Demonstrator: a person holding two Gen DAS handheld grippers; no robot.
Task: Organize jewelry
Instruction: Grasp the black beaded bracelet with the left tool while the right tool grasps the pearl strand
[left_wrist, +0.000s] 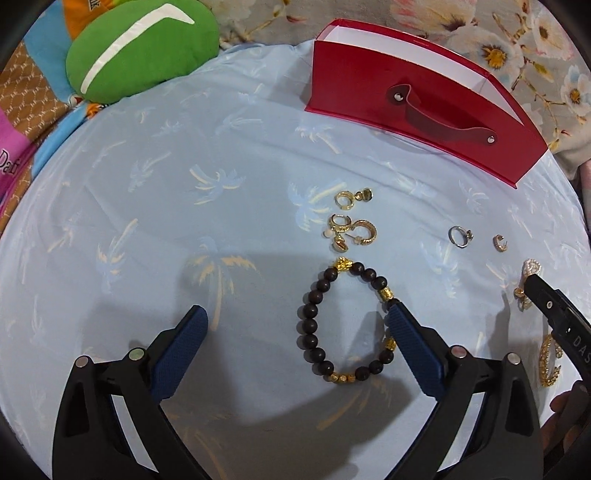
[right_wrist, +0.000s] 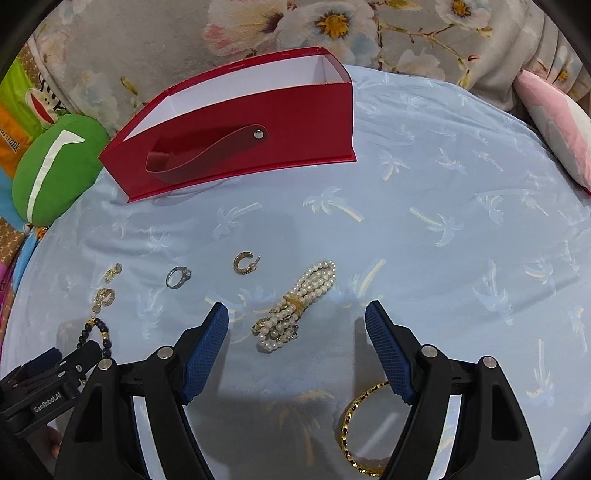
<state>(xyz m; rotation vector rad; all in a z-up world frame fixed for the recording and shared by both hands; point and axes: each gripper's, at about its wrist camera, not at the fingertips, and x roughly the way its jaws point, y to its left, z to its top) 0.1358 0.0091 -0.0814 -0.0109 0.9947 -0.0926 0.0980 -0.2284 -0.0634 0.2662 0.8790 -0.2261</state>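
Surroundings: your red box (right_wrist: 236, 122) stands open at the far edge of the blue palm-print sheet (right_wrist: 443, 206); a green cushion (left_wrist: 140, 48) lies left of it.
Left fingers: your left gripper (left_wrist: 299, 314) is spread wide and holds nothing; the dark bead bracelet (left_wrist: 343, 321) lies between them, its right side touching or hidden by the right finger (left_wrist: 410, 339).
Right fingers: your right gripper (right_wrist: 297, 314) is also wide and holding nothing; the pearl bracelet (right_wrist: 295, 306) lies between the tips, untouched.
Only right view: a gold bangle (right_wrist: 358, 424) under the right finger.
Only left view: gold hoop earrings (left_wrist: 351, 221) beyond the beads.
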